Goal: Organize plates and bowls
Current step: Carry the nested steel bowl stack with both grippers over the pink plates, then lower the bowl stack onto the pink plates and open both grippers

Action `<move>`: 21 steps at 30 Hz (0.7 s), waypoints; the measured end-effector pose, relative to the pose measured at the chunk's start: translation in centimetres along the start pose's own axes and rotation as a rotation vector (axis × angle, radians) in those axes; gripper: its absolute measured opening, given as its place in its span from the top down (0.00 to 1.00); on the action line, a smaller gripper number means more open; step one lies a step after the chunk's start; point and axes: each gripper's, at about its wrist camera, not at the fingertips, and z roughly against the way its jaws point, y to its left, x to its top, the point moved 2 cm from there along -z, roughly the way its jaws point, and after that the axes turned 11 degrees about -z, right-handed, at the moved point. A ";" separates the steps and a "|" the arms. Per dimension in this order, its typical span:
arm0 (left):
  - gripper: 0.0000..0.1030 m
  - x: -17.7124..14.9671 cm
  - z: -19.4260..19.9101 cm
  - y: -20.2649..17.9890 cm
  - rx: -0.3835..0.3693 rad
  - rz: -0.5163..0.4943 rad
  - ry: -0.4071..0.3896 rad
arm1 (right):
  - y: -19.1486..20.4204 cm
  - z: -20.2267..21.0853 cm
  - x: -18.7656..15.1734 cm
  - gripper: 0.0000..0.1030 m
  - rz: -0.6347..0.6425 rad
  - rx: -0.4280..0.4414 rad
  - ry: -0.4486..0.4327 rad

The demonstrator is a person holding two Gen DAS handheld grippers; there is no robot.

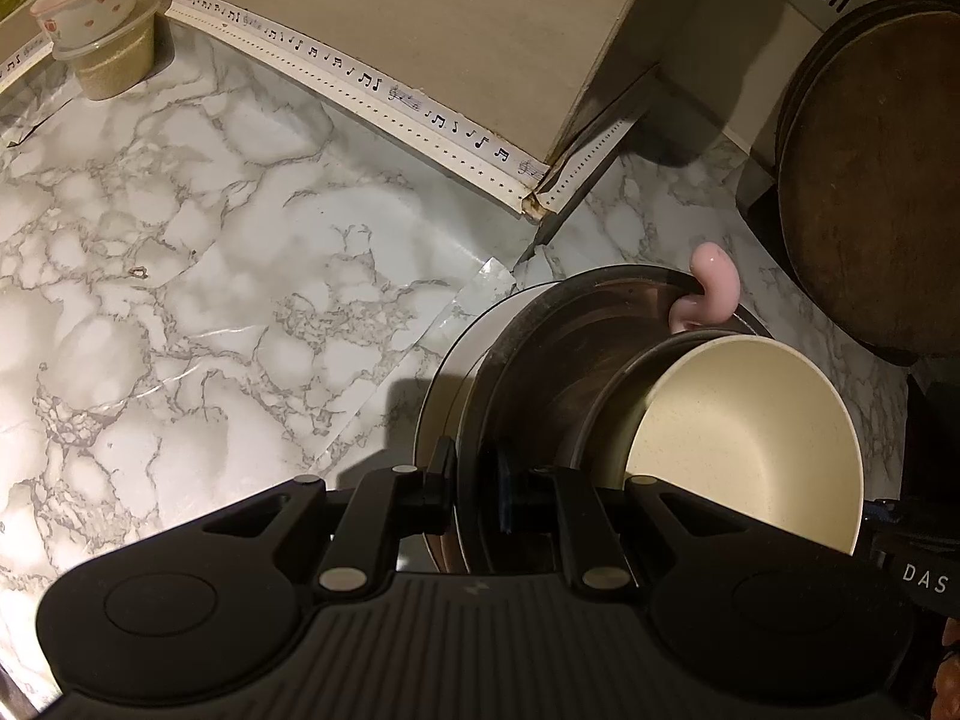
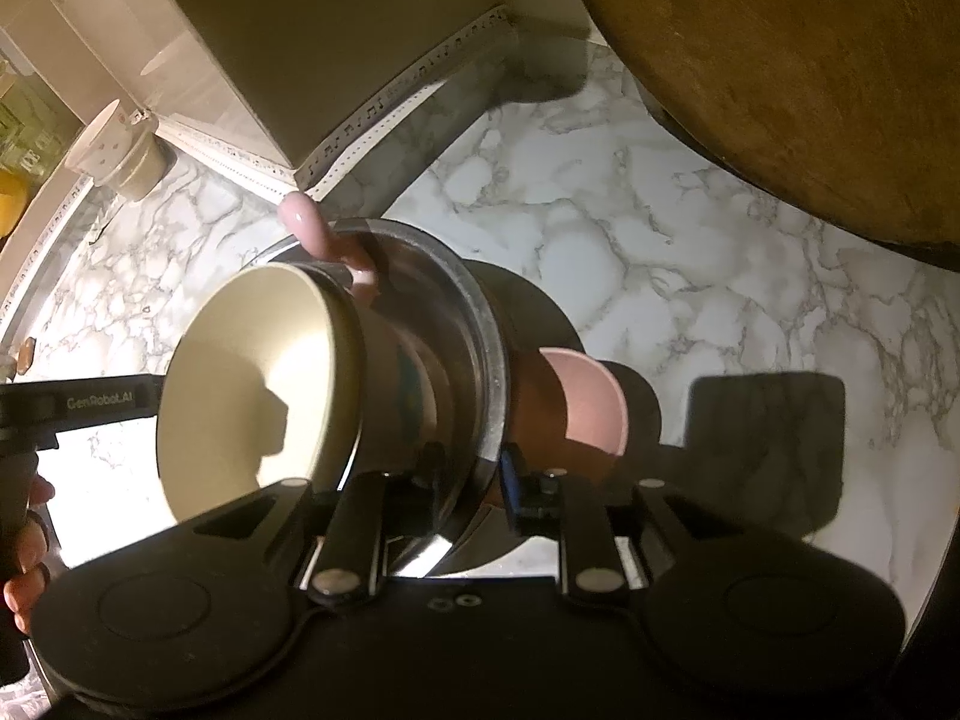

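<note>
We hold a tilted stack of bowls [image 1: 600, 396], mouths facing sideways. Our left gripper [image 1: 474, 492] is clamped on the metal bowl's [image 2: 474, 360] rim; our right gripper [image 2: 474, 492] straddles that rim, fingers slightly apart.

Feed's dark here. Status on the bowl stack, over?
Left tongs shut on steel bowl rim. Right tongs around same rim. Cream bowl nested inside. Counter ahead bare.

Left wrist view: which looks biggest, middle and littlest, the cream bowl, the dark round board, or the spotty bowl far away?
1. Dark round board, cut off by the edge.
2. Cream bowl.
3. Spotty bowl.
The cream bowl is close to the camera and the spotty one far off, so their true sizes may be nearer than they look.
</note>
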 end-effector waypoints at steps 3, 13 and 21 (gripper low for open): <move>0.88 0.0 0.0 0.1 0.002 0.002 0.004 | -0.1 0.3 -0.1 0.76 -0.005 -0.007 -0.015; 0.79 -0.5 1.1 0.1 0.013 -0.017 -0.024 | 0.2 1.5 -0.8 0.73 -0.001 -0.004 -0.054; 0.43 -1.3 3.4 0.1 0.043 -0.046 -0.089 | 0.8 2.7 -1.7 0.70 0.008 -0.005 -0.090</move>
